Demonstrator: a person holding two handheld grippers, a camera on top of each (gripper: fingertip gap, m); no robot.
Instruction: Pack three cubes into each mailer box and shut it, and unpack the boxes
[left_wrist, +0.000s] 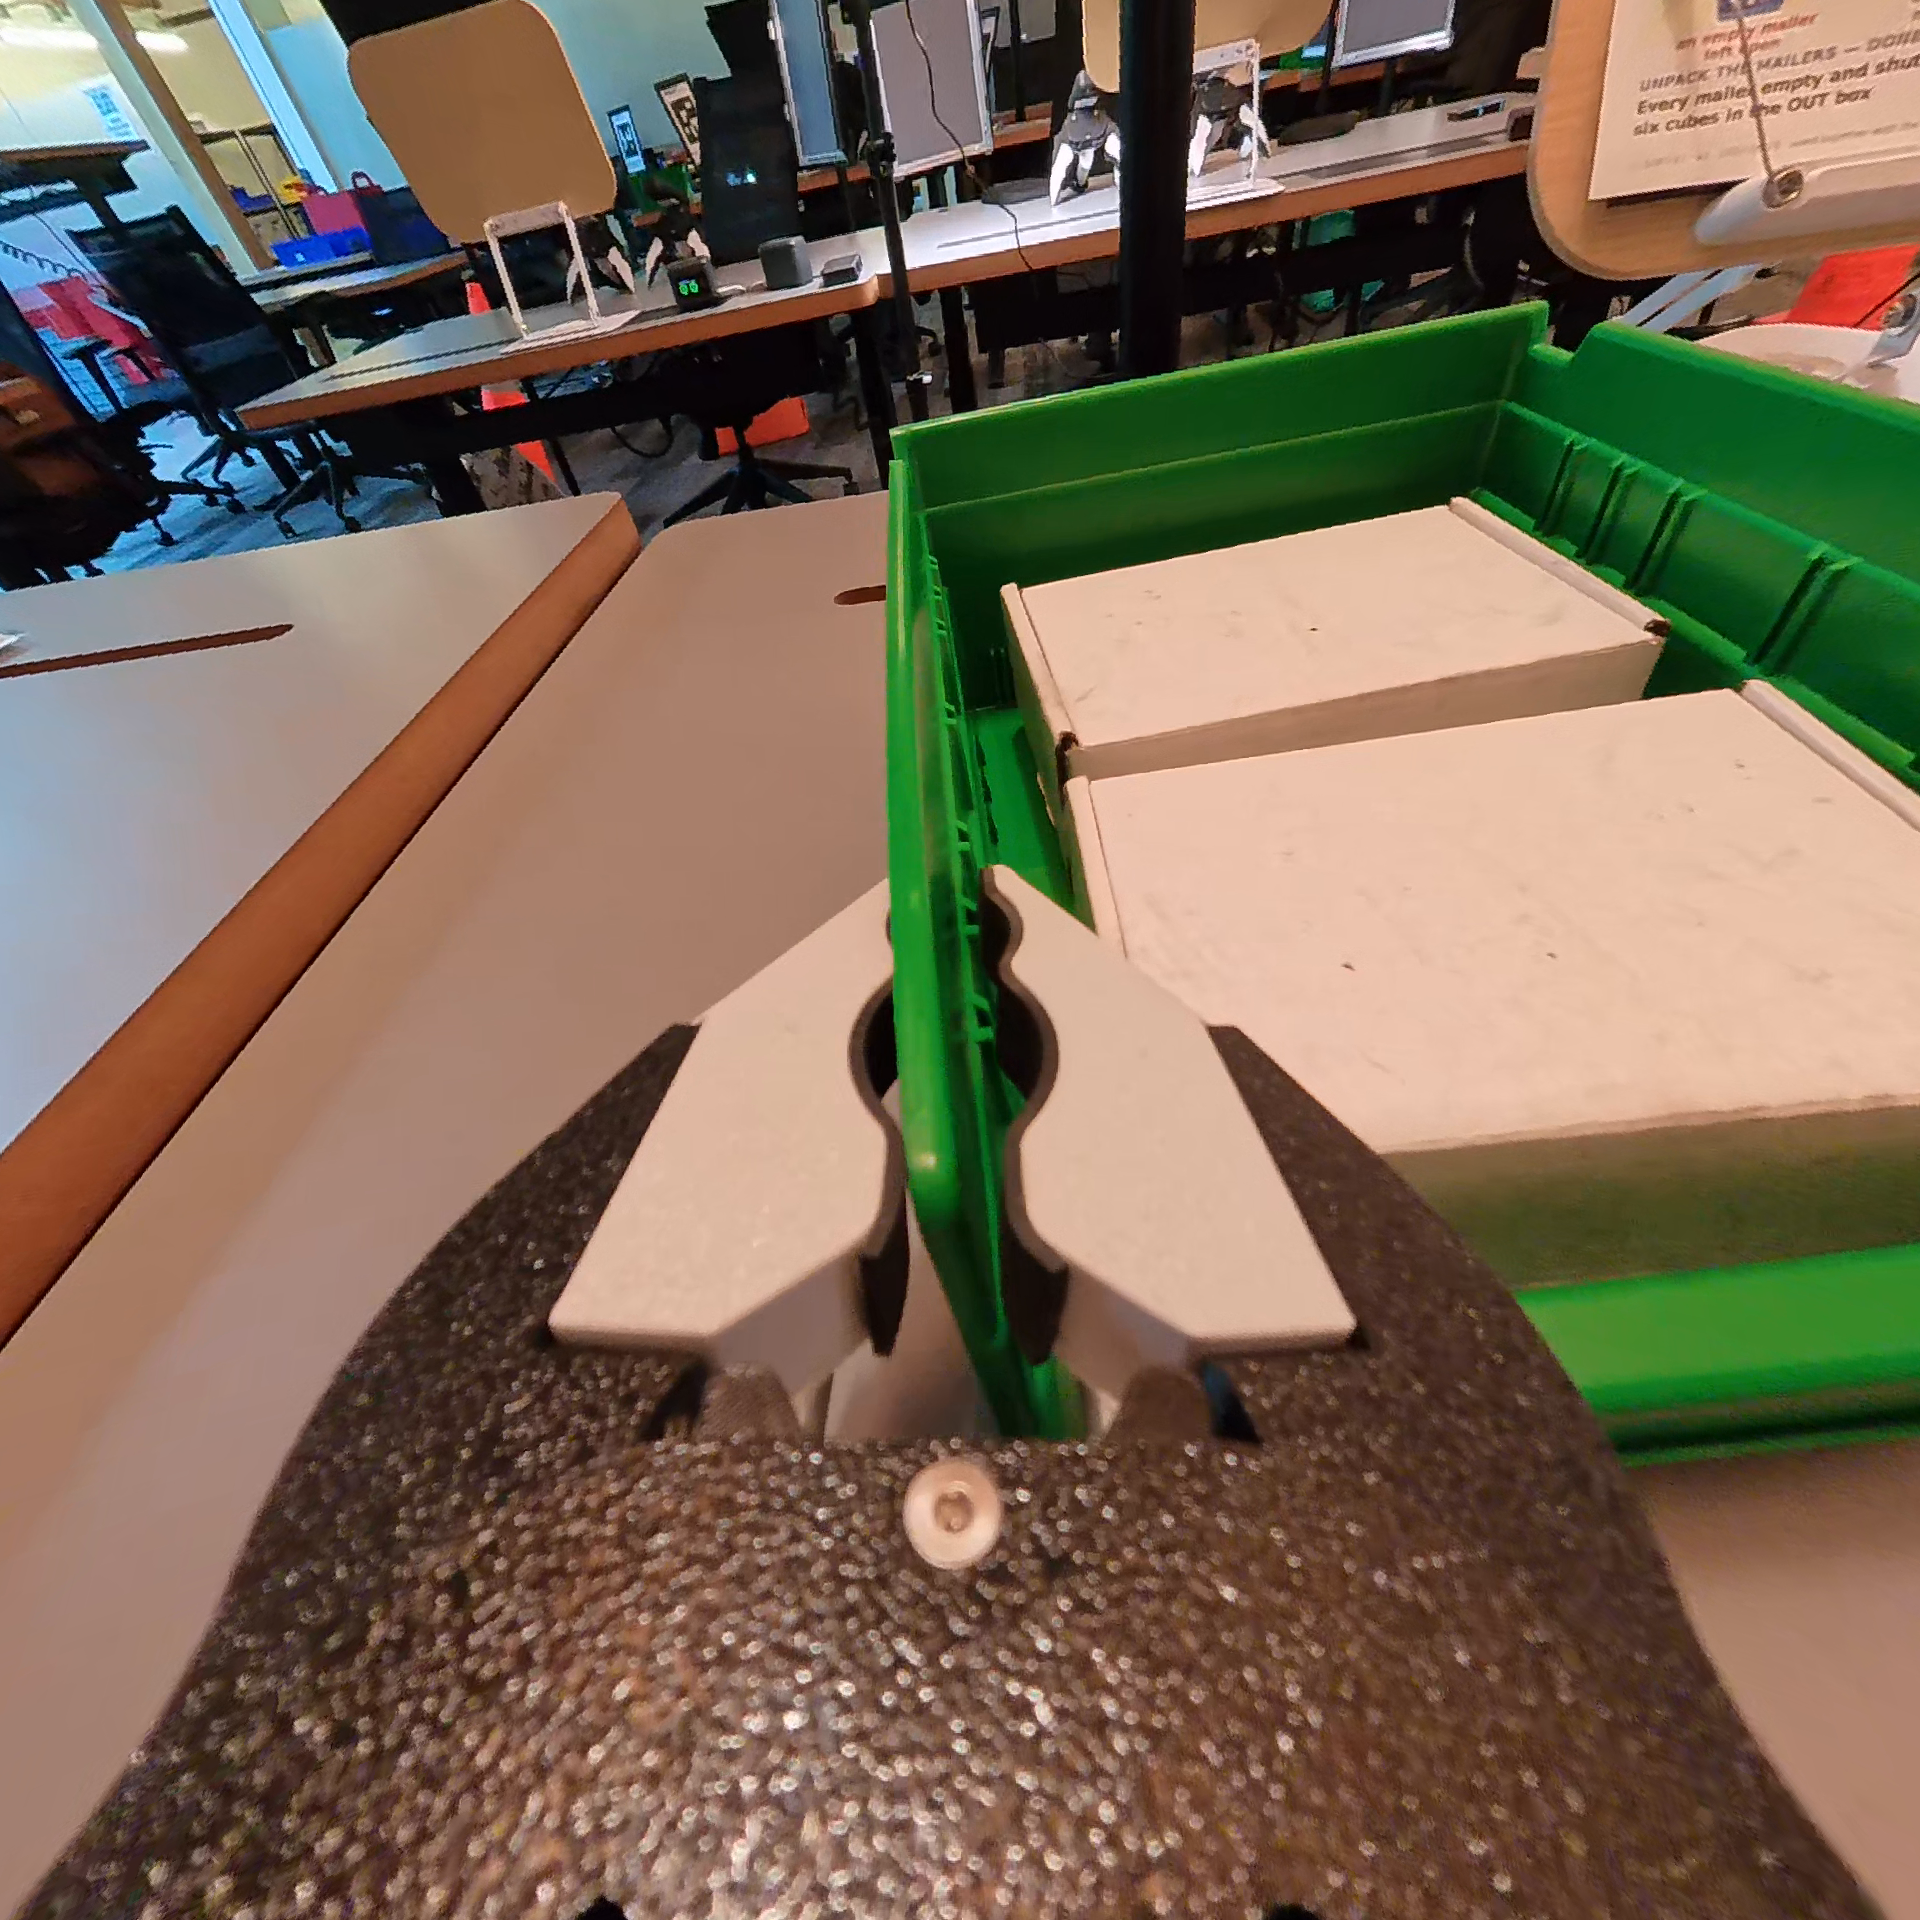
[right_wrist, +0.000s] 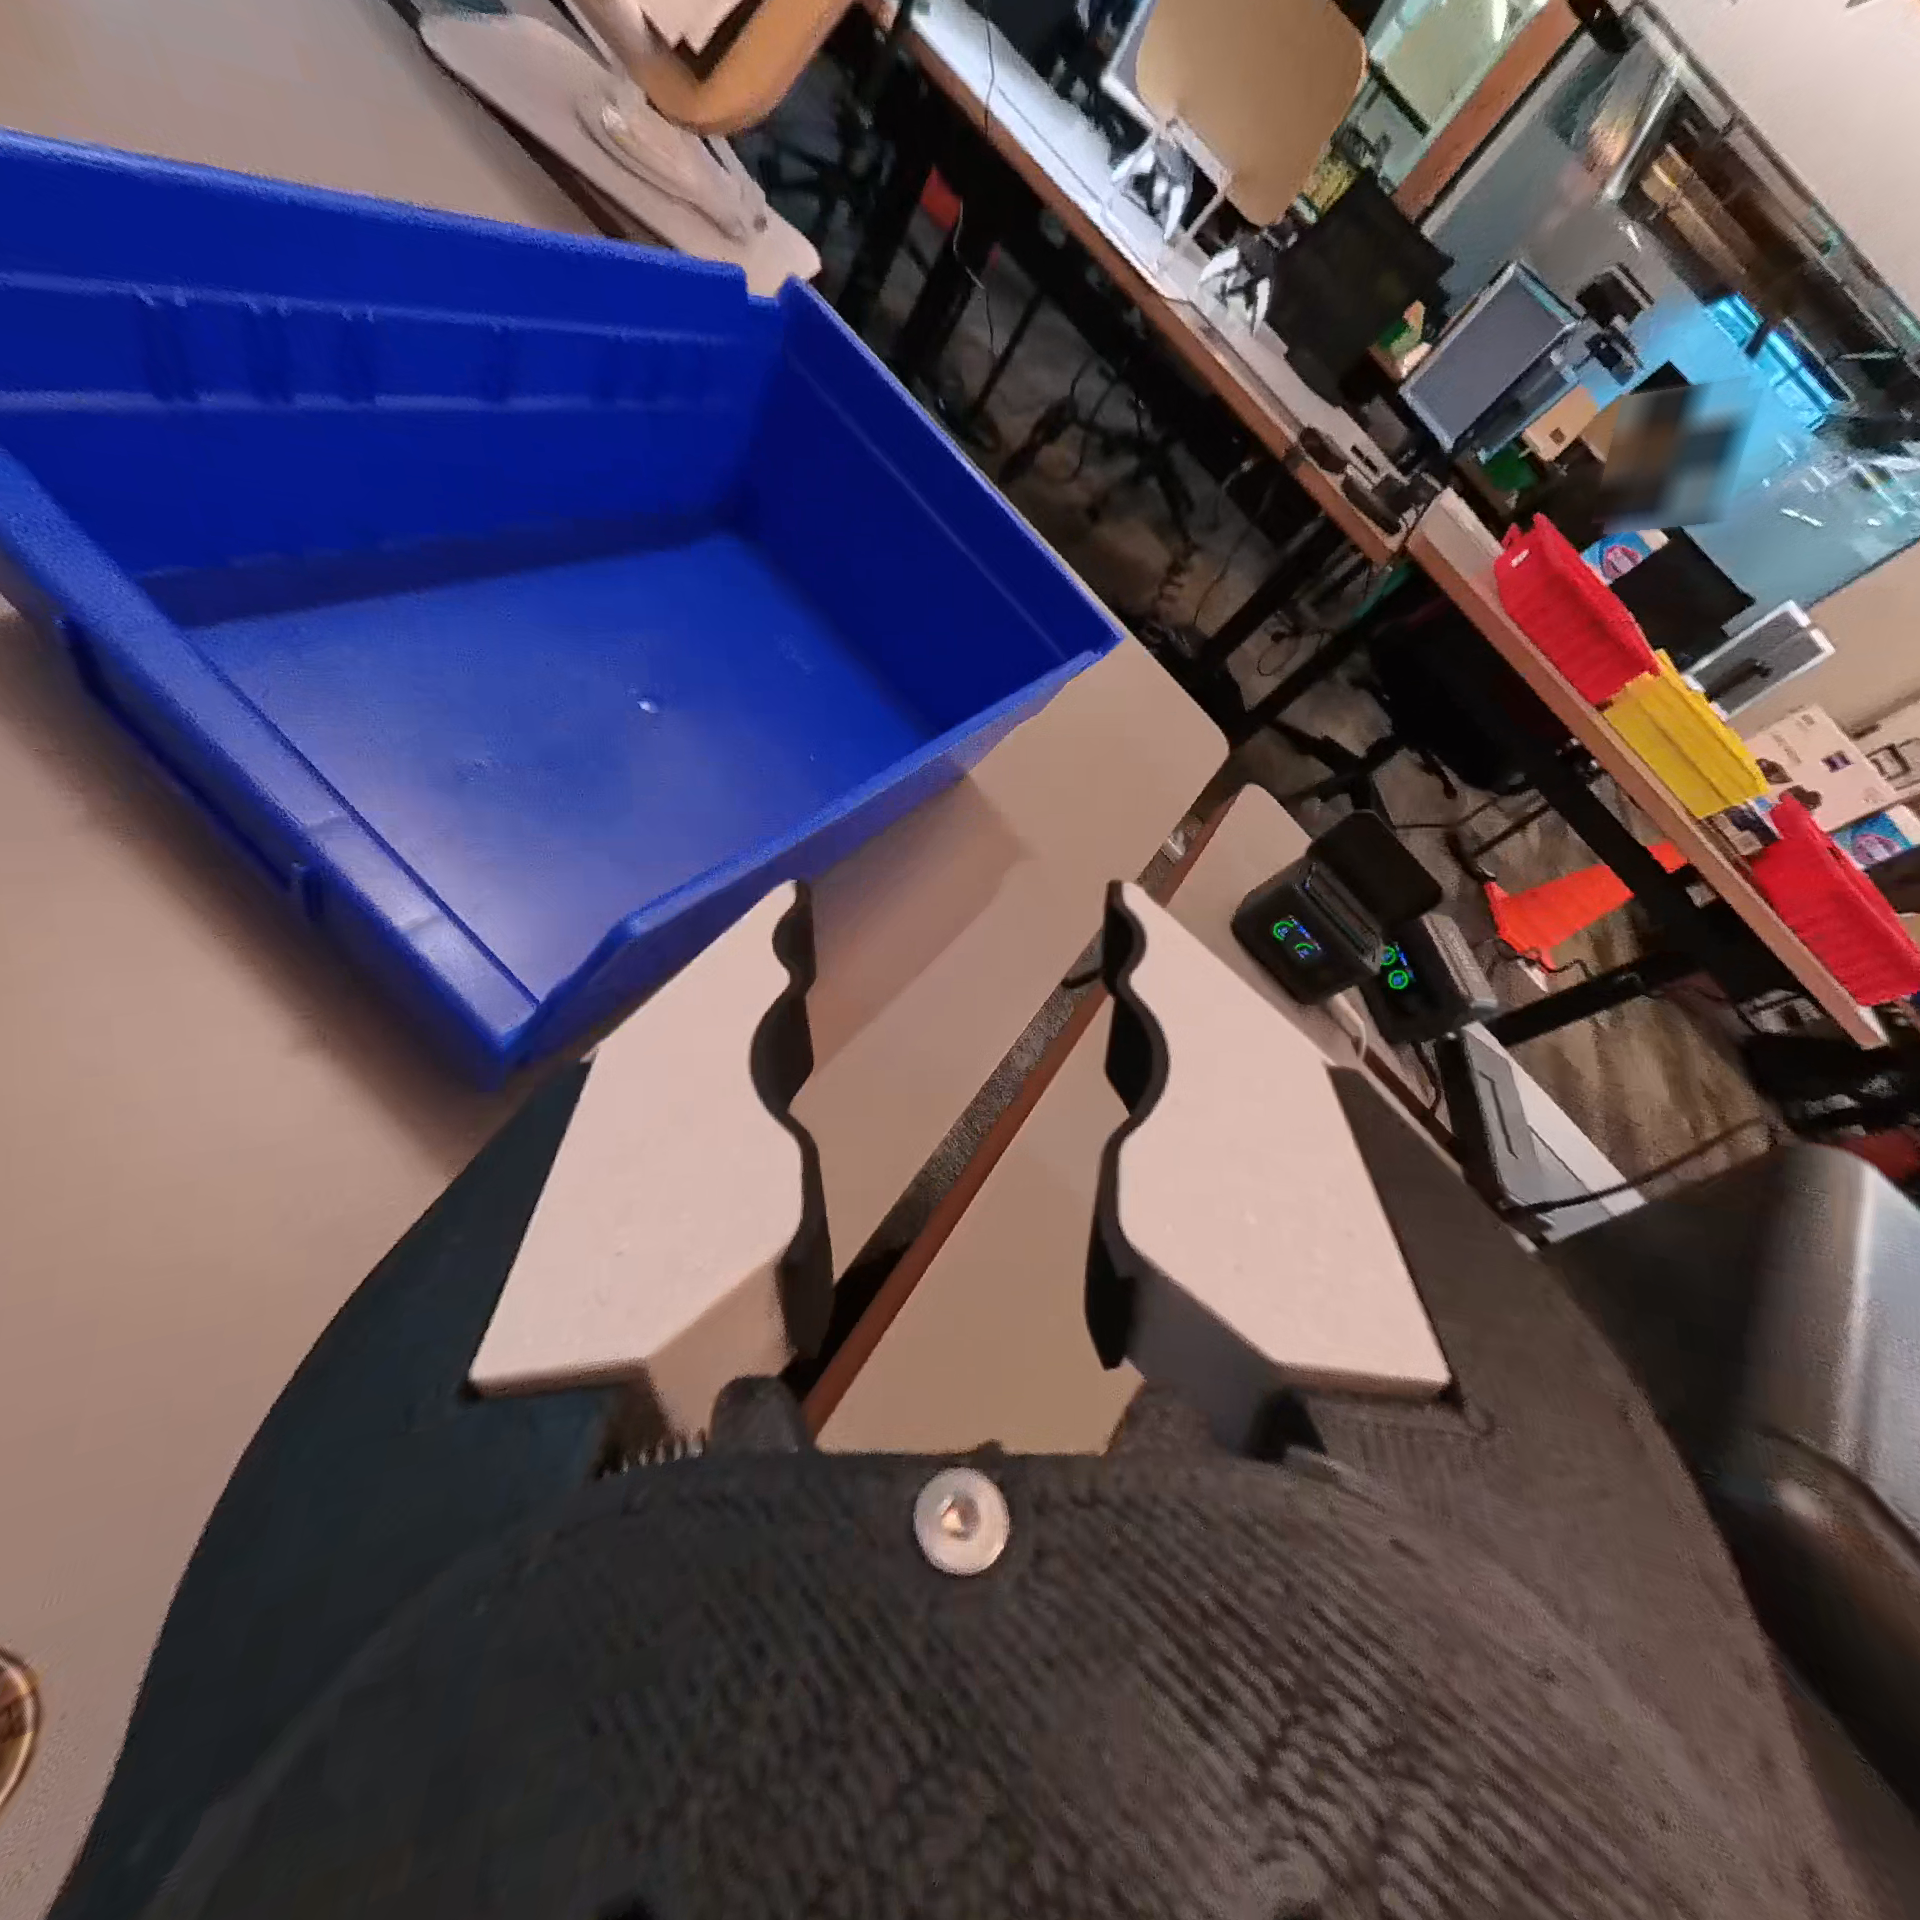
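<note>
In the left wrist view, a green bin holds two shut white mailer boxes, one near and one far. My left gripper is shut on the green bin's left wall, one finger outside it and one inside. In the right wrist view, an empty blue bin lies on the table to the upper left. My right gripper is open and empty, above the table's corner beside the blue bin. No cubes show in either view.
A second table adjoins on the left with a narrow gap. A sign board on a stand rises behind the green bin. Right of the table edge are the floor, small devices, an orange cone and more tables with bins.
</note>
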